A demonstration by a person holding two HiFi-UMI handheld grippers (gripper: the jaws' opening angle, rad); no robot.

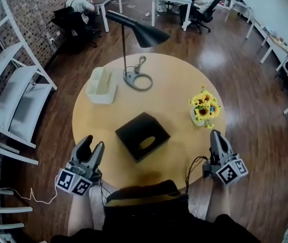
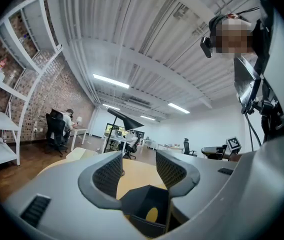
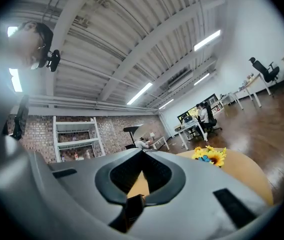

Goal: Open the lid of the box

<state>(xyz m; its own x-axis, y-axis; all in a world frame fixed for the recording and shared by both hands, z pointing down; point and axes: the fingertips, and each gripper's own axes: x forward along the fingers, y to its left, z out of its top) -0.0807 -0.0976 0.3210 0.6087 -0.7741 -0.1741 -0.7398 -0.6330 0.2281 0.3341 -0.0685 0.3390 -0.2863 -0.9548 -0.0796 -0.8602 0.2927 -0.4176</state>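
Looking steeply down, the head view showed a round wooden table (image 1: 159, 103) with a black box (image 1: 142, 135) lying near the table's middle, a little toward its near edge. The box sat corner-on, and its top face carried an oval opening. The left gripper (image 1: 92, 146) was held at the table's near-left edge, well apart from the box. Its jaws stood a narrow gap apart with nothing between the pads. The right gripper (image 1: 216, 135) was held at the table's near-right edge, its jaws closed tip to tip and empty. A black desk lamp (image 1: 140, 33) stood at the table's far side and a white container (image 1: 102, 85) at its far left. A small pot of sunflowers (image 1: 205, 107) stood by the table's right edge.
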